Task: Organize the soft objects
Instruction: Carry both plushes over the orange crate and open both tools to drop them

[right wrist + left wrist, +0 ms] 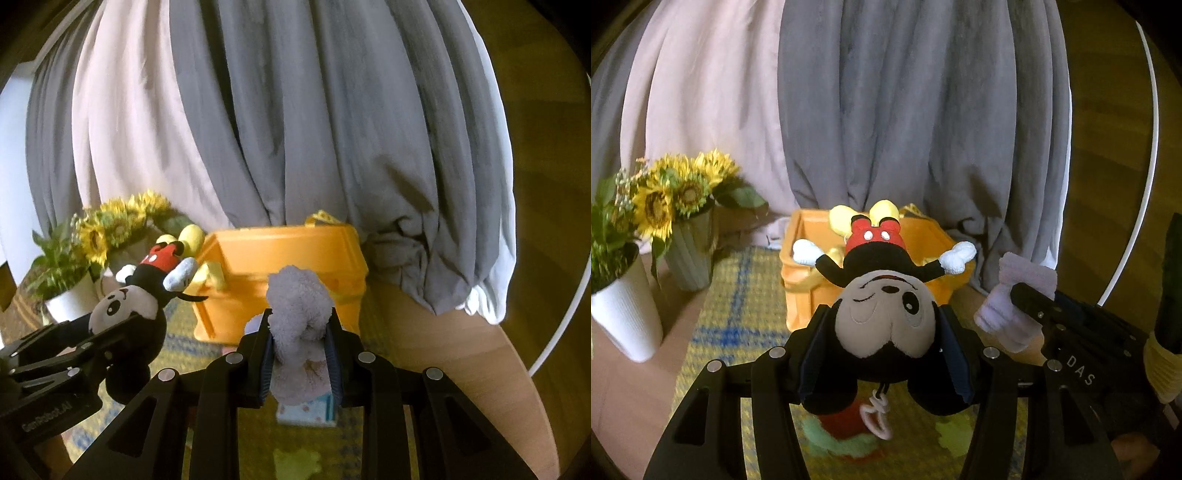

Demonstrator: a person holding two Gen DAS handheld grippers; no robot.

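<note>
Left view: my left fingers (882, 332) are clamped on the mouse plush (886, 317) by its head, body pointing away, near side of the orange bin (801, 295).
Left view, right side: my right fingers (1015, 291) grip a lilac towel (1012, 314).
Right view: right fingers (299, 343) pinch the towel (299, 317); bin (288, 254) lies beyond, sunflowers (118, 221) far left.
Right view, left side: the plush (136, 306) hangs in my left fingers (122, 328).

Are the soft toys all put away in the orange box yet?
Not yet. Something yellow already sits in the orange box. The left gripper holds the mouse plush and the right gripper holds the fluffy lilac towel, both short of the box. Both need dropping in.
</note>
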